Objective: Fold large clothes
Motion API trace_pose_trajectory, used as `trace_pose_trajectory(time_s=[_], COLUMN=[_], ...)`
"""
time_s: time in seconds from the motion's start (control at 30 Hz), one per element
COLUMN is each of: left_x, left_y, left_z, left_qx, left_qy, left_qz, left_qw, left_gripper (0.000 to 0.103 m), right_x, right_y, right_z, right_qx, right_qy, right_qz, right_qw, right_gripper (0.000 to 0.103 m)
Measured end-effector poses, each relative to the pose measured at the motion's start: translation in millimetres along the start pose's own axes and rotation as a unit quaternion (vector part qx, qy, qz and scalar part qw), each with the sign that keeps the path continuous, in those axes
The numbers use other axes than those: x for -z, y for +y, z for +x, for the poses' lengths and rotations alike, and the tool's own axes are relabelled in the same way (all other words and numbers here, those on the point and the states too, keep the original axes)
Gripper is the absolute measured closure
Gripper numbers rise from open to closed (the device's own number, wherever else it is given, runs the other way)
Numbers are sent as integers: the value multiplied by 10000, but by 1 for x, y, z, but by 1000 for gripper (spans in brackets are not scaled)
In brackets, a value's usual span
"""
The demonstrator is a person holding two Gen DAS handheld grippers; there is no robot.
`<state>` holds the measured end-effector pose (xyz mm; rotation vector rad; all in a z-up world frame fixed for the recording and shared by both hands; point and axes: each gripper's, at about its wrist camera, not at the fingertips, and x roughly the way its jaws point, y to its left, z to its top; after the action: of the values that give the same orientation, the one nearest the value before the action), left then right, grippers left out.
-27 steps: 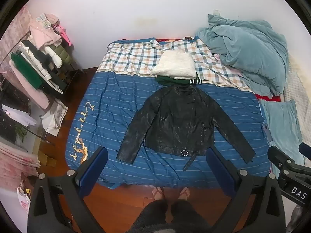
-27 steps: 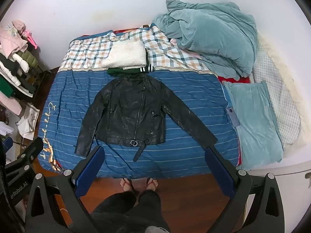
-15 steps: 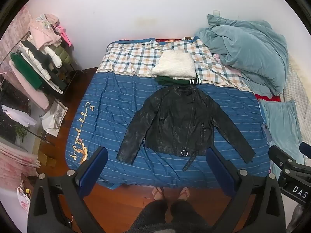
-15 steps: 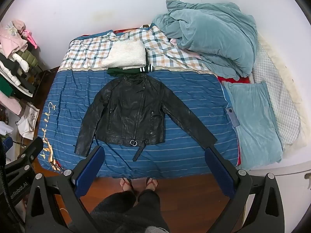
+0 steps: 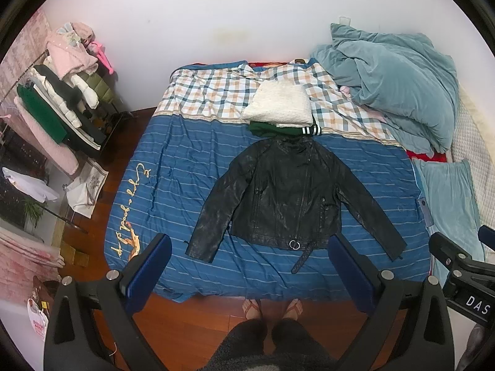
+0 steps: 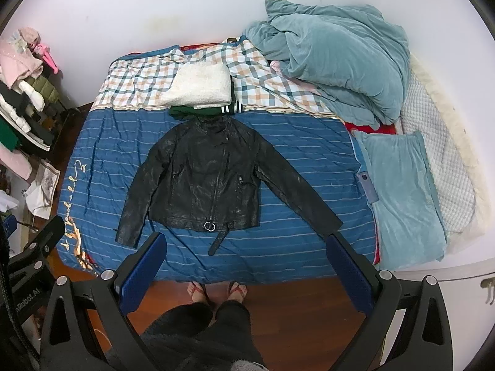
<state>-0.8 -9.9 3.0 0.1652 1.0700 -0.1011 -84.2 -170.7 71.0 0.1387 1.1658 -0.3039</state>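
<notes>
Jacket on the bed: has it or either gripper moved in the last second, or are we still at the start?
Nothing visibly changed. The jacket lies spread flat on the bed, sleeves out, untouched. Left gripper and right gripper hover short of it, jaws wide open and empty.

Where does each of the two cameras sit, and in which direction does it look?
Left wrist view: on the left gripper, held above the bed's foot, looking steeply down at the black leather jacket; open blue fingers, the person's legs and sandalled feet show.
Right wrist view: on the right gripper, looking steeply down from further right; open fingers, legs and feet show.
Shared: the jacket, blue striped bedspread, folded white fleece, teal duvet; each view catches the other gripper at its edge.
</notes>
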Motion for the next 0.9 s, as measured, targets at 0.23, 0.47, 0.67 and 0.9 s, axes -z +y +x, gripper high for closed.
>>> trace_pose_trajectory(time_s=[0.23,0.47,0.67,0.9], left_x=[0,3,3,3], left_y=[-4,3,3,3], left_z=[-1,2,3,4], left_qx=[15,11,9,10], left_qy=[-2,1,-2,-3], left_qz=[-6,-13,-3,-10], left_qw=[10000,10000,10000,10000], left_gripper=[0,0,0,0], right_x=[2,-1,-2,-2], right_y=[4,8,8,10], right_z=[-1,-1,-1,-2], right_qx=[60,87,93,82], right_qy=[10,10,14,-20], right_qz=[-53,-110,-106,-110], right_qw=[10000,9999,9999,9999], right_gripper=[0,0,0,0])
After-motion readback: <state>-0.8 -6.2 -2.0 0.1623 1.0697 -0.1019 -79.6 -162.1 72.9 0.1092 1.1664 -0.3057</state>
